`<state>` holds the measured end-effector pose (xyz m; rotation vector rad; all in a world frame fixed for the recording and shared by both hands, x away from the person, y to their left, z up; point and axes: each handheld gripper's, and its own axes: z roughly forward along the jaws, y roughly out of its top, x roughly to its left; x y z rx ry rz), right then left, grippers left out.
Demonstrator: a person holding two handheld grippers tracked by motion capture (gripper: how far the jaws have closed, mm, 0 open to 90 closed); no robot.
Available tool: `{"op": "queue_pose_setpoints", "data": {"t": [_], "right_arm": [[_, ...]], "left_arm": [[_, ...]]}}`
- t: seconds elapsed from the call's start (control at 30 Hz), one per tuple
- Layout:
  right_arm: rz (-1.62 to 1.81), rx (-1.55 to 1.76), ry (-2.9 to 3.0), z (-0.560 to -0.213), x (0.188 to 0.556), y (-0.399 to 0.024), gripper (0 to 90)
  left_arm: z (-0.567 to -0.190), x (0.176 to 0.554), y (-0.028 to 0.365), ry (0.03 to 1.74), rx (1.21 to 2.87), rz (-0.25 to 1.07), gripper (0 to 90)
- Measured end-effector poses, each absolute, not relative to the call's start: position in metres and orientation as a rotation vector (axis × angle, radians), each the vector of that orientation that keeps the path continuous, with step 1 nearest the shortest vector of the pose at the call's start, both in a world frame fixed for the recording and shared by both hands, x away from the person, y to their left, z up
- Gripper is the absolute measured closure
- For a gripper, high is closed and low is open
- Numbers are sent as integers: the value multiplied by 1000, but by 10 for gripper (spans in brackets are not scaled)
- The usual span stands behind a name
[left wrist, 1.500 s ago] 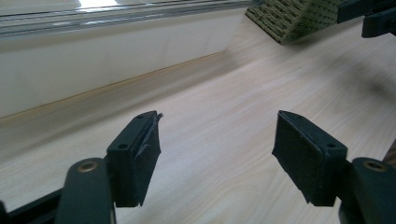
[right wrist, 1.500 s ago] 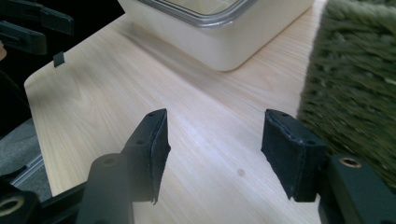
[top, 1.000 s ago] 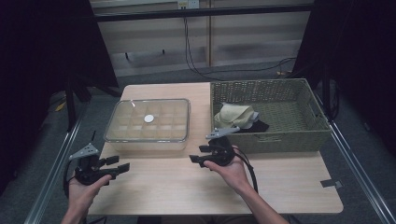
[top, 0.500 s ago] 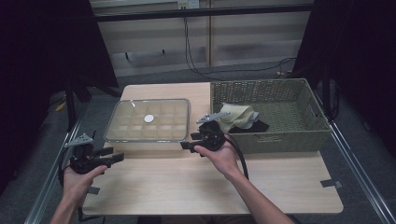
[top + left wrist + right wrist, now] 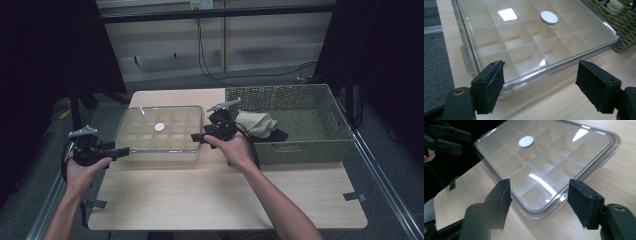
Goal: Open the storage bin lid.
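High view overhead facing forward, both gripper views close, sharing compartment box (image 5: 160,132).

Compartment box (image 5: 160,134) on table (image 5: 225,200), left of basket (image 5: 305,145); cloths (image 5: 257,125) in basket.

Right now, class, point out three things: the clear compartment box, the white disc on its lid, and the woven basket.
clear compartment box (image 5: 150,150), high view, front wall.
white disc (image 5: 549,17), left gripper view, its middle.
woven basket (image 5: 310,150), high view, front wall.

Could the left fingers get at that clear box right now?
Probably yes. The left gripper sits beside the box at its near left corner, fingers open, with bare table between and nothing blocking.
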<state>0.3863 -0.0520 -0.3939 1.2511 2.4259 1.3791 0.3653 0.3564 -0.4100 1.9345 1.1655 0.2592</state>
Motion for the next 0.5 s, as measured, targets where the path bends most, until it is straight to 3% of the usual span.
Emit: {"op": "queue_pose_setpoints", "data": {"t": [0.1,0.5], "right_arm": [[1360,1270,2429,-393,398,-55,346],[1319,1307,2444,-393,431,-52,320]], "left_arm": [[-408,374,358,1190,1943,277,162],[-409,404,363,1230,1937,263,131]]}}
